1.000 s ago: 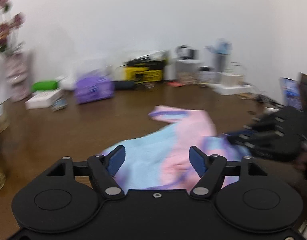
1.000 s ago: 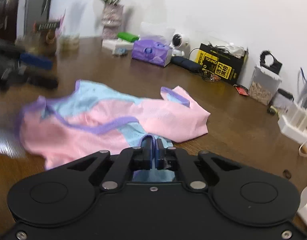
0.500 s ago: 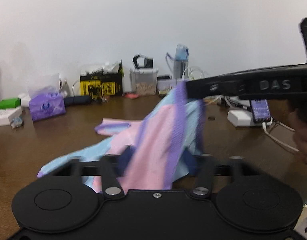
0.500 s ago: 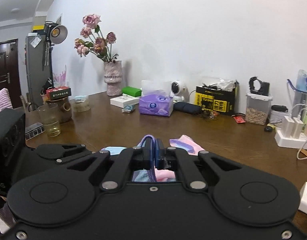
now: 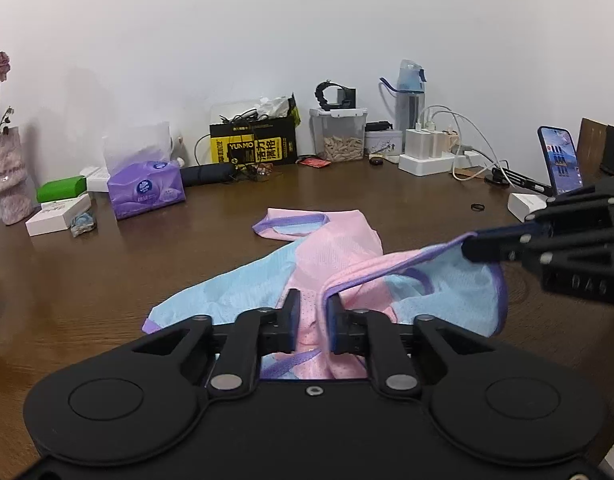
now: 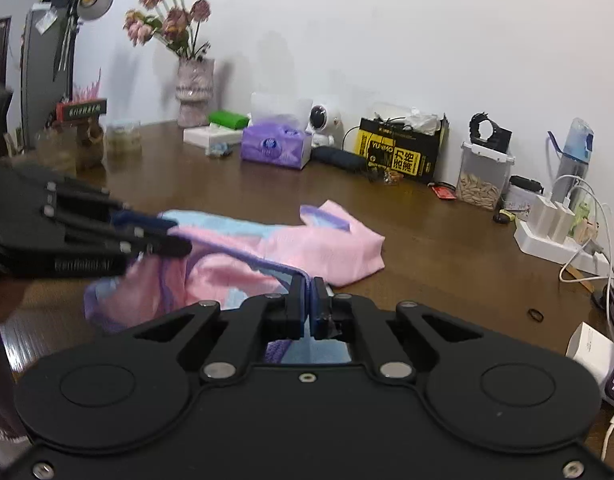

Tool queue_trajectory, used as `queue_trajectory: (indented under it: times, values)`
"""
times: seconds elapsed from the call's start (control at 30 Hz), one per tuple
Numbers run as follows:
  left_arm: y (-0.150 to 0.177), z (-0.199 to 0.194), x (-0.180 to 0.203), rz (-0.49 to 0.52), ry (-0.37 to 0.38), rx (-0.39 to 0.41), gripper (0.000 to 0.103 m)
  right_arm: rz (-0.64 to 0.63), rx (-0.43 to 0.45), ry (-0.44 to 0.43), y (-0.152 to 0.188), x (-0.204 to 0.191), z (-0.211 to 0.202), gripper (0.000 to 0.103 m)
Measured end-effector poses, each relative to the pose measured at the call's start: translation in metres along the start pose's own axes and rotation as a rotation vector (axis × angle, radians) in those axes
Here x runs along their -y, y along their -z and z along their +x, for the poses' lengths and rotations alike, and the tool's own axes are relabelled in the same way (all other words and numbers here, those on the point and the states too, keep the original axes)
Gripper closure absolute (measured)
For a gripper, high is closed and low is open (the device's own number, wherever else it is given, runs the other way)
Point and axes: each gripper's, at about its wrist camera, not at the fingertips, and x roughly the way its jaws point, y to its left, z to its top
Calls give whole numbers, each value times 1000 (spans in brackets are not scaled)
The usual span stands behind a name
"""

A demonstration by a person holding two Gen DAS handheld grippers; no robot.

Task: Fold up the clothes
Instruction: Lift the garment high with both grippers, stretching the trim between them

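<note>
Both grippers clamp the same pink-and-blue garment (image 5: pixel 331 256) above a brown wooden table (image 5: pixel 107 264): the left gripper (image 5: pixel 311 320) has its two fingers drawn close on a purple-trimmed fold of pink mesh that rises between them, and the right gripper (image 6: pixel 309 306) is pinched tight on a purple-edged hem right at its fingertips. From the left wrist view, the right gripper (image 5: pixel 483 246) reaches in from the right and holds its corner of the cloth off the table, so a band of fabric stretches in the air from one tool to the other. From the right wrist view, the left gripper (image 6: pixel 163 236) comes in from the left, gripping the opposite edge. The rest of the garment (image 6: pixel 307 240) lies crumpled on the tabletop just ahead of both tools, its far pink corner and a purple-bound opening resting flat on the wood. Beyond it, along the white wall, stand a purple tissue box (image 5: pixel 146 194), a black-and-yellow carton (image 5: pixel 253 146), a clear container of seeds (image 5: pixel 339 134), a blue water bottle (image 5: pixel 410 94) and a white power strip with chargers (image 5: pixel 431 152). A vase of dried pink flowers (image 6: pixel 195 88) sits at the left end of the table, and a phone on a stand (image 5: pixel 559 160) shows a lit screen at the right.
</note>
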Motion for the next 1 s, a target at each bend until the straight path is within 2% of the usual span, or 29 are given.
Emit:
queue_trajectory:
  times: [0.03,0.1,0.13,0.2,0.27,0.33,0.4,0.47,0.57,0.63,0.7,0.73,0.83,0.9,1.0]
  values:
    - [-1,-1,1,4,1,-4,98,-14,2,8,1,-4,0,76]
    - [-5,-6,4,26,7,-4,98,-58,2,18,2,-18,4,49]
    - [-6,-10,6,39,14,6,98,-86,-6,15,2,-25,8,44]
    - [-8,-16,8,53,26,27,98,-163,-13,11,2,-40,15,43]
    - [-9,-24,8,62,35,42,98,-229,-8,32,0,-53,24,44]
    - [-11,-29,6,65,24,49,98,-245,-24,53,-2,-58,35,60]
    - [-15,-32,1,66,3,57,98,-241,-37,84,-5,-56,42,84]
    - [-26,-32,-3,73,-33,75,98,-233,-8,120,-14,-50,38,93]
    - [-67,-40,-5,129,-61,171,98,-258,68,154,-42,-40,19,93]
    - [-109,-58,-5,176,-72,288,98,-295,140,182,-76,-31,1,94]
    - [-145,-77,-6,204,-73,387,98,-342,245,239,-123,-20,-26,94]
    - [-173,-97,-8,217,-69,468,98,-362,299,268,-147,-15,-42,94]
    - [-225,-145,-11,235,-50,626,98,-393,439,325,-207,-5,-91,94]
    - [-235,-148,-13,227,-41,628,98,-398,529,342,-245,-2,-131,94]
    - [-250,-153,-16,214,-27,631,98,-429,592,363,-277,-5,-169,94]
